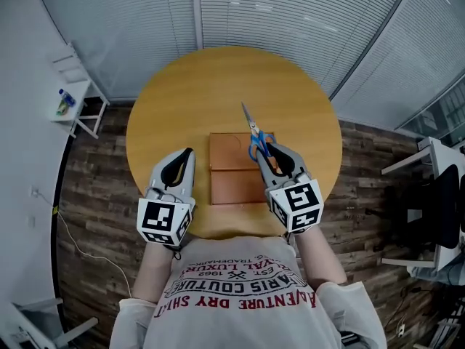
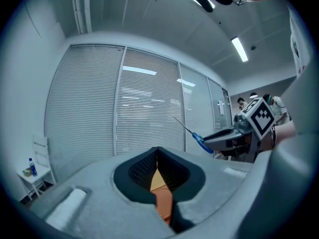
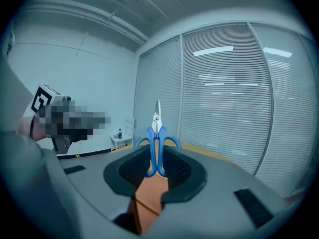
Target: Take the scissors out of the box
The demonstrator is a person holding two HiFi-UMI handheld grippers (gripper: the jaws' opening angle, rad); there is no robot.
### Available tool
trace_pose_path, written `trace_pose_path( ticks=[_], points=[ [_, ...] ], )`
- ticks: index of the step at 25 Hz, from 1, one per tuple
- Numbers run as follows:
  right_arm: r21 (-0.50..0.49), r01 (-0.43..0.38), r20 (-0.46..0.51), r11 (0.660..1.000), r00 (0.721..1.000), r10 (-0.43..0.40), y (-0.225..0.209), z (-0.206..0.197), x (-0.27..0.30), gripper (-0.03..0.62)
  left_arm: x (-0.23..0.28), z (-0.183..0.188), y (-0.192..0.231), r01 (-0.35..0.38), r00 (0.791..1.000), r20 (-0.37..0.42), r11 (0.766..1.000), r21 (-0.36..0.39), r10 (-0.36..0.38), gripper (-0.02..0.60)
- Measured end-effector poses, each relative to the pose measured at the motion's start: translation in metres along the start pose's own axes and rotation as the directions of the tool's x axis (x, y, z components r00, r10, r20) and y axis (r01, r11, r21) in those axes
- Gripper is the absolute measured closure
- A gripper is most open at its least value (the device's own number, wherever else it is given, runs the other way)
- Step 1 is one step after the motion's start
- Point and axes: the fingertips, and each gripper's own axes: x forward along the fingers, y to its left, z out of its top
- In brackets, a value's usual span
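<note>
My right gripper (image 1: 264,150) is shut on the blue-handled scissors (image 1: 253,134), lifted above the table. Its pads press the handle loops, and the closed blades point up and away from me (image 3: 157,133). The brown box (image 1: 234,177) lies on the round wooden table (image 1: 182,100), below and just left of the scissors. My left gripper (image 1: 189,153) hovers at the box's left side, its jaws shut together with nothing between them (image 2: 157,152). The left gripper view shows the scissors (image 2: 197,137) sticking out of the right gripper (image 2: 234,133) at the right.
A white side shelf (image 1: 73,86) with a small blue bottle (image 1: 65,99) stands left of the table. A white desk (image 1: 429,158) and a black chair (image 1: 439,202) stand at the right. Blind-covered glass walls (image 1: 290,13) curve behind the table.
</note>
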Motion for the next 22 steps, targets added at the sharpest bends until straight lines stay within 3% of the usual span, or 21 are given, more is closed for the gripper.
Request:
trace_pose_path(
  ticks=[11, 22],
  points=[
    [0.021, 0.142, 0.2, 0.99, 0.969, -0.143, -0.001, 0.021, -0.034, 0.507, -0.002, 0.015, -0.017, 0.025, 0.999, 0.025, 0.999, 0.019, -0.026, 0.571],
    [0.032, 0.16, 0.221, 0.987, 0.962, -0.163, 0.006, 0.016, -0.039, 0.507, -0.007, 0.008, -0.011, 0.021, 0.999, 0.025, 1.0, -0.016, -0.02, 0.571]
  ],
)
